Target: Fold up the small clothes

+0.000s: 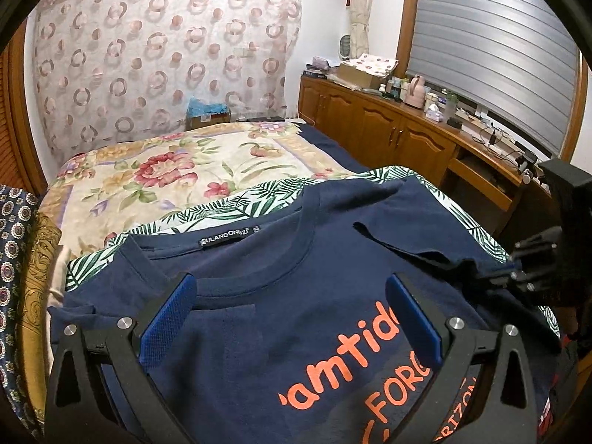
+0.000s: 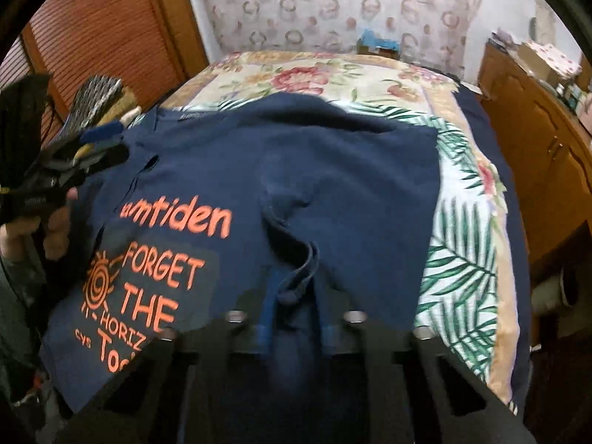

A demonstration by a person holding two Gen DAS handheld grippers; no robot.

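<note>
A navy T-shirt [image 1: 296,259] with orange lettering lies front up on a palm-leaf cloth [image 1: 236,207] on the bed. My left gripper [image 1: 292,310] hovers open over the chest just below the collar, with nothing between its blue pads [image 1: 170,307]. In the right wrist view the T-shirt [image 2: 333,170] spreads out ahead, and my right gripper [image 2: 296,318] is shut on a raised fold of its sleeve hem [image 2: 296,281]. The left gripper [image 2: 100,144] shows at the left edge of that view, with a hand [image 2: 55,222] holding it. The right gripper [image 1: 518,277] meets the shirt's edge at the right.
A floral bedspread [image 1: 166,170] covers the bed beyond the shirt. Folded patterned clothes [image 1: 22,259] are stacked at the left. A wooden cabinet [image 1: 388,129] with clutter on top runs along the right, and a louvred wooden door [image 2: 103,29] stands on the left.
</note>
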